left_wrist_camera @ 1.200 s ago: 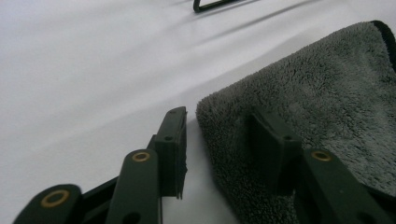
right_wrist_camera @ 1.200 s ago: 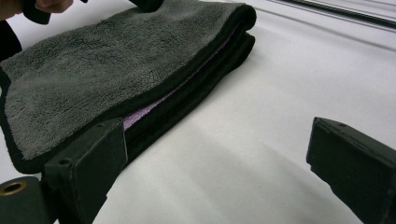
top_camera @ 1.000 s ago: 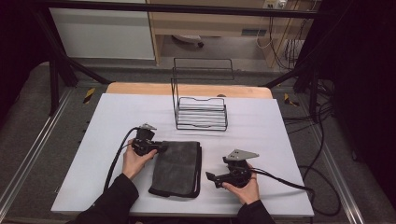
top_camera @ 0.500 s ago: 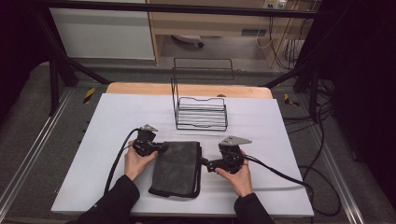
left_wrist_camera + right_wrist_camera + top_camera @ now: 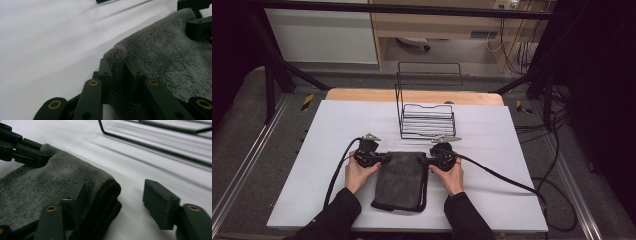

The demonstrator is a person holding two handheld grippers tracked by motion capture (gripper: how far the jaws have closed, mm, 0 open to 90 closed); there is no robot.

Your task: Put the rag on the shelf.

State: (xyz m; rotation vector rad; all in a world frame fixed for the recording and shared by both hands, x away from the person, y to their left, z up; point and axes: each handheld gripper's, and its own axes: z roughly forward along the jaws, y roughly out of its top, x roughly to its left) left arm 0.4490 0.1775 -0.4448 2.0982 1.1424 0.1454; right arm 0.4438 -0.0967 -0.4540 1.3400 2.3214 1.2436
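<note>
The left gripper pinches the far left corner of a folded grey towel; the right gripper, jaws just closing and still apart, straddles its far right corner. The towel lies lengthwise toward the person on a white worktop, near a wire rack, with cables and dark floor around.

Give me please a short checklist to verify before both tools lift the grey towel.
1. Left tool shut on the towel corner: ok.
2. Right tool gripping: not ok; its jaws have been closing but one pad stands apart from the folded edge.
3. Towel flat on the table: ok.
4. Wire rack clear of the towel: ok.
5. Cables free of the towel: ok.
</note>
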